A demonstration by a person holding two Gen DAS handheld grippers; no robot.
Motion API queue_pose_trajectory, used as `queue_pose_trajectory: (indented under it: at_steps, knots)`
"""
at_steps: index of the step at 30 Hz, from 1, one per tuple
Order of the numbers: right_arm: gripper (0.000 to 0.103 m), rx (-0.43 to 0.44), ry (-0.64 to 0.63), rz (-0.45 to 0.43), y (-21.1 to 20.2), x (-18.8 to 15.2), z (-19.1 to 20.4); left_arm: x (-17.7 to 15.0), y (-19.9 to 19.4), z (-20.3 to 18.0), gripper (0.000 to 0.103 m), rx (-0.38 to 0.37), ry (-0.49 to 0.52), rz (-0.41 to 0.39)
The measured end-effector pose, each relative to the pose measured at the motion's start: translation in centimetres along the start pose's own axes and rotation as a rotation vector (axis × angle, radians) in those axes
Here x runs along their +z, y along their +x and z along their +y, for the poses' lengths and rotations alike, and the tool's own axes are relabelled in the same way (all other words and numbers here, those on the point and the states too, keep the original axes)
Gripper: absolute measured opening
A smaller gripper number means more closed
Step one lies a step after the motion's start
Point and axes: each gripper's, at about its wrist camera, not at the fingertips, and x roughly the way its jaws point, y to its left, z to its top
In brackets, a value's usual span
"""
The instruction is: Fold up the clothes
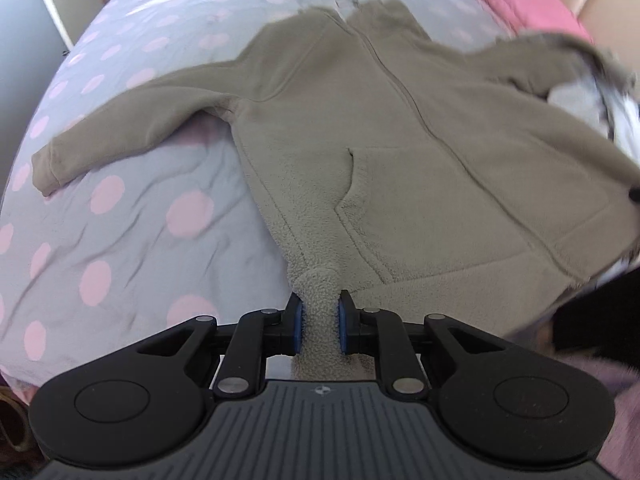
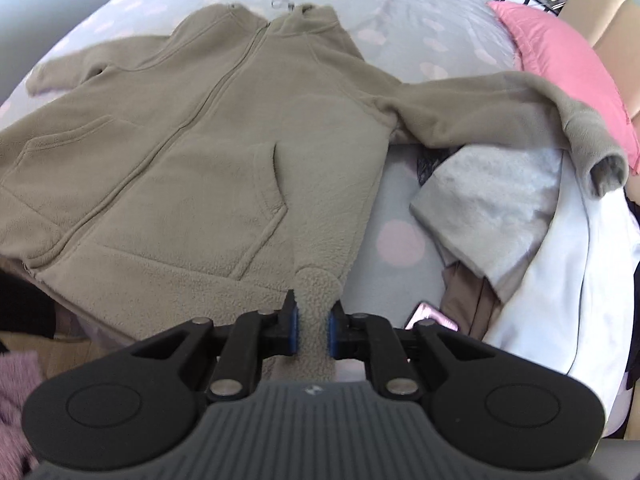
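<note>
Two claws each pinch a bottom corner of a tan fleece jacket (image 1: pixel 360 128) spread front-up, zip closed, on a grey bedspread (image 1: pixel 120 216) with pink dots. In the left wrist view, the left claw (image 1: pixel 320 318) is nearly closed on a bunched hem corner; one sleeve (image 1: pixel 120 132) stretches out flat over the bedspread. In the right wrist view, the right claw (image 2: pixel 312 322) grips the other corner; only here appear a grey garment (image 2: pixel 492 200), a white one (image 2: pixel 568 272) and a pink pillow (image 2: pixel 560 52).
</note>
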Motion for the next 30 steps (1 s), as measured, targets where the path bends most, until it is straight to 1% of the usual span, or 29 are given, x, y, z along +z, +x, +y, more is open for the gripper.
queue_pose_trajectory:
  at_steps: [2,5,8,11,14,18,21,22,23,25,26,27,28,29,30]
  knots:
    - [0.014,0.009,-0.007,0.041,1.1,-1.5,-0.1,-1.2,1.9,-0.6,0.015,0.013,0.031,0.047]
    - [0.014,0.020,0.005,0.118,4.9,-3.2,0.5,-2.9,5.6,-0.9,0.015,0.035,0.062,0.121]
    - [0.014,0.029,0.021,0.193,9.0,-4.6,0.8,-4.3,9.6,-1.0,0.015,0.044,0.063,0.197]
    - [0.014,0.038,0.043,0.256,12.3,-6.0,1.2,-5.1,12.9,-0.8,0.015,0.056,0.064,0.261]
    - [0.014,0.037,0.049,0.294,14.4,-6.7,1.4,-5.9,15.1,-0.7,0.015,0.070,0.064,0.306]
    - [0.014,0.033,0.059,0.322,16.4,-7.2,1.6,-6.1,17.3,-1.0,0.015,0.097,0.063,0.332]
    - [0.015,0.037,0.077,0.330,17.0,-7.2,1.4,-6.0,18.3,-0.6,0.016,0.101,0.026,0.338]
    - [0.018,0.037,0.084,0.333,17.1,-7.2,1.3,-6.1,18.3,-0.5,0.016,0.102,0.014,0.338]
    - [0.020,0.036,0.090,0.338,17.1,-7.2,1.2,-6.1,18.2,-0.4,0.017,0.104,0.005,0.337]
    - [0.031,0.028,0.094,0.345,16.7,-7.1,1.0,-6.1,17.7,-0.1,0.022,0.104,-0.013,0.336]
    - [0.035,0.020,0.090,0.348,16.4,-7.0,0.9,-5.9,17.1,0.1,0.022,0.096,-0.019,0.336]
    - [0.041,0.008,0.082,0.351,15.8,-6.9,0.8,-5.7,16.4,0.3,0.026,0.088,-0.024,0.336]
    - [0.041,0.001,0.072,0.349,15.2,-6.6,0.7,-5.5,15.5,0.4,0.031,0.082,-0.026,0.334]
    - [0.041,0.000,0.061,0.341,14.4,-6.4,0.5,-5.1,14.6,0.6,0.034,0.077,-0.025,0.323]
    - [0.041,-0.004,0.053,0.329,13.6,-5.9,0.3,-4.6,13.6,0.8,0.040,0.071,-0.020,0.303]
